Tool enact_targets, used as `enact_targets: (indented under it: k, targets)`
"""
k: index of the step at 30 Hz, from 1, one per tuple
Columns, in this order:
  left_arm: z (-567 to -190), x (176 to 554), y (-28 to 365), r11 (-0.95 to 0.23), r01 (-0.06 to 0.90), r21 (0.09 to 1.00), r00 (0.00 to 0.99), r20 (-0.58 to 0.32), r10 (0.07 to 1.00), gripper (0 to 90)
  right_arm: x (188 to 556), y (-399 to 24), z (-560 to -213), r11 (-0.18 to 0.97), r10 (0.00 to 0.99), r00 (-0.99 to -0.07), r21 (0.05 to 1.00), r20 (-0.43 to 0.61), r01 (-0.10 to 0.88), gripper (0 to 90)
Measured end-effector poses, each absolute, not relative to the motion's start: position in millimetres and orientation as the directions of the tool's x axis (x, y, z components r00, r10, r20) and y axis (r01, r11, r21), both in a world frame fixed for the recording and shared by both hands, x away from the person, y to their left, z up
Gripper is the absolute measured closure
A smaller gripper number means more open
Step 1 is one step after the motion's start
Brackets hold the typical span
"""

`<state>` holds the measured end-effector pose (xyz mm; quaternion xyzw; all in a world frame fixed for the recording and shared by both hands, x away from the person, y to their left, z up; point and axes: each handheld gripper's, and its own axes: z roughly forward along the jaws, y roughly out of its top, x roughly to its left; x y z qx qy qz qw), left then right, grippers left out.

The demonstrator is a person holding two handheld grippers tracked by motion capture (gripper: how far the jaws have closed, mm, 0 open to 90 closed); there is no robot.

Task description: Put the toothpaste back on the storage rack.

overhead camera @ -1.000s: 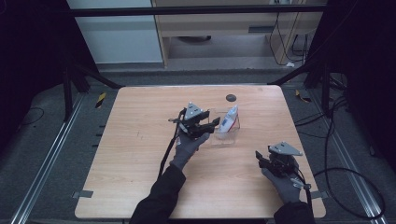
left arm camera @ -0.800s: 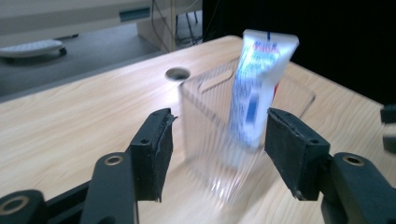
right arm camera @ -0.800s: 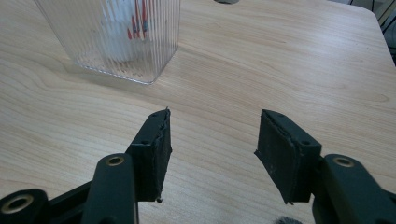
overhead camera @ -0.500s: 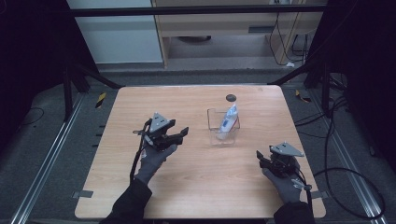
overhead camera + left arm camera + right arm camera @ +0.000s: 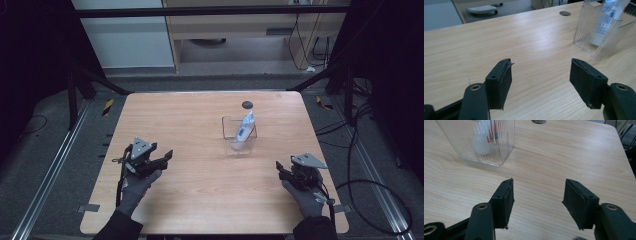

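A pale wooden surface is seen across the middle of the high view. Right of its centre a clear ribbed container stands upright, with a white and blue tube leaned inside it, its top above the rim. A small dark round hole is set in the surface just beyond the container, toward the top of the frame.

The left gripper is held at the lower left of the frame, well apart from the container. Its jaws have just been opening and are spread wide, with nothing between them.

The right gripper is held at the lower right. Its jaws have likewise just been opening and are spread wide over bare wood.
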<state>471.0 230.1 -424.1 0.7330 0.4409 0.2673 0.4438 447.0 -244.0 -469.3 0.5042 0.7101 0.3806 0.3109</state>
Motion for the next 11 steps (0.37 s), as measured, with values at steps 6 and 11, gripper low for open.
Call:
enact_targets:
  k: [6,11]
  targets:
    - [-431,461,248,-0.218,0.425,0.879,0.434,0.014,0.901,32.4,446,-245,-469,0.192,0.956,-0.29,0.858,-0.053,0.477,40.4]
    - [-441,455,259,-0.269,0.44,0.857,0.407,0.077,0.91,31.4,446,-245,-469,0.19,0.956,-0.288,0.857,-0.051,0.479,39.9]
